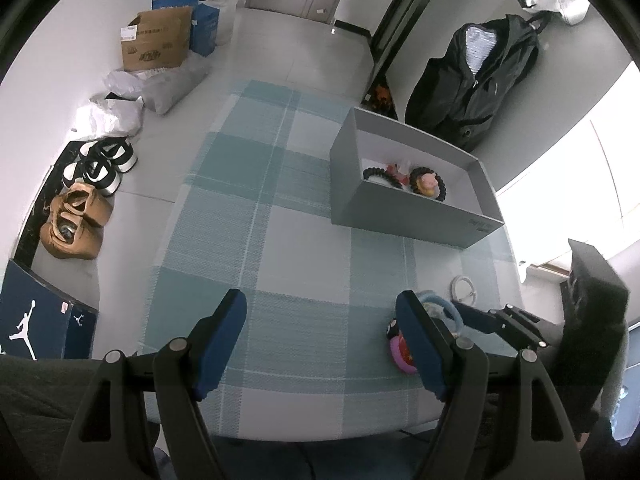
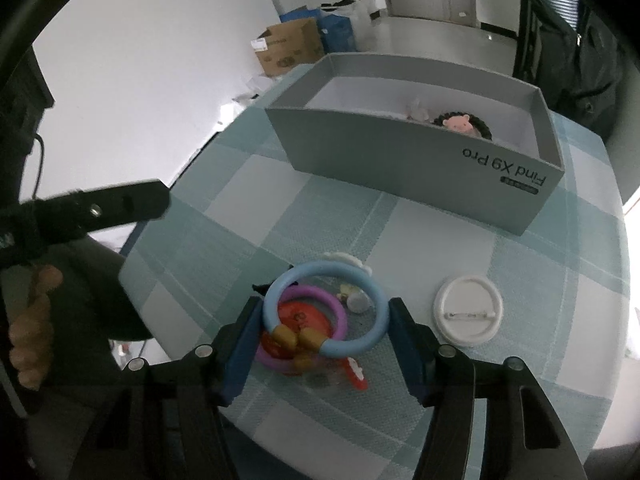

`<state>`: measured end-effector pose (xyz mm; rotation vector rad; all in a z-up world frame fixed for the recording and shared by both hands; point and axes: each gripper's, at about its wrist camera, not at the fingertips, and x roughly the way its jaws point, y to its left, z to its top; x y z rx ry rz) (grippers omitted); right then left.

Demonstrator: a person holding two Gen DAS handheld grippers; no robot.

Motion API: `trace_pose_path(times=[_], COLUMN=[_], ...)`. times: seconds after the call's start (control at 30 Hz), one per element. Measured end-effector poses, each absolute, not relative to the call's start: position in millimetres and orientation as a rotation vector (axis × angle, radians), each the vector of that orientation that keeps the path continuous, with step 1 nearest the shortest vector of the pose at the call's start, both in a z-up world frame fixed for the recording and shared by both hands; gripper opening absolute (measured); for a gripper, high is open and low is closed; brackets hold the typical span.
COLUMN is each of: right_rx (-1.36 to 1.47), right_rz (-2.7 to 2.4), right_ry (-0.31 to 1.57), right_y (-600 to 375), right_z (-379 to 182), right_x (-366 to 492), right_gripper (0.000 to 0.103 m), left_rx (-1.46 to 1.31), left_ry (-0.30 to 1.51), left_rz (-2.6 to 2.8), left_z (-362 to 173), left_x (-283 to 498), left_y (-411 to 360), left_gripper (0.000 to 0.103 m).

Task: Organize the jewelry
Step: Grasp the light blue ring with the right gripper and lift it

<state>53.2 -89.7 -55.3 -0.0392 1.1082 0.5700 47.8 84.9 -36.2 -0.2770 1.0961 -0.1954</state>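
A light blue bracelet (image 2: 362,316) with amber beads lies on a purple ring (image 2: 342,322) and a red badge (image 2: 300,316) in a small pile on the checked cloth. My right gripper (image 2: 324,312) is open, its jaws either side of the blue bracelet, which stays on the pile. A white pin badge (image 2: 468,312) lies face down to the right. The grey box (image 2: 400,152) behind holds a dark bead bracelet and a pink figure (image 2: 460,124). My left gripper (image 1: 320,312) is open and empty over the cloth, left of the pile (image 1: 400,350).
The grey box (image 1: 400,208) stands at the table's far right. On the floor to the left are shoes (image 1: 100,164), a tan bag (image 1: 76,220), a cardboard carton (image 1: 156,40) and plastic bags. A black jacket (image 1: 476,80) hangs at the right.
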Motion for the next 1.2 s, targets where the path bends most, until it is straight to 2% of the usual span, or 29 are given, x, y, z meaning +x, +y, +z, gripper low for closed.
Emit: trace_pose_path(times=[0.33, 0.67, 0.97, 1.2], right_rx=[0.167, 0.348, 0.421, 0.493], right_rz=[0.555, 0.471, 0.424, 0.363], right_ry=[1.057, 0.953, 0.931, 0.937], right_y=[-120.0, -174.4, -209.6, -239.1], right_z=[-35.1, -4.4, 2.7, 0.0], right_x=[65.0, 78.5, 79.6, 84.6], right_gripper=[0.061, 0.061, 0.061, 0.061], left_rx=[-0.254, -0.094, -0.049, 0.113], left_ry=[1.145, 1.194, 1.205, 1.186], left_rz=[-0.258, -0.411, -0.447, -0.496], left_z=[-44.6, -52.3, -49.9, -40.3], left_x=[45.3, 31.1, 38.1, 57.3], left_y=[74.2, 23.8, -2.8, -43.4], left_gripper=[0.073, 0.073, 0.073, 0.073])
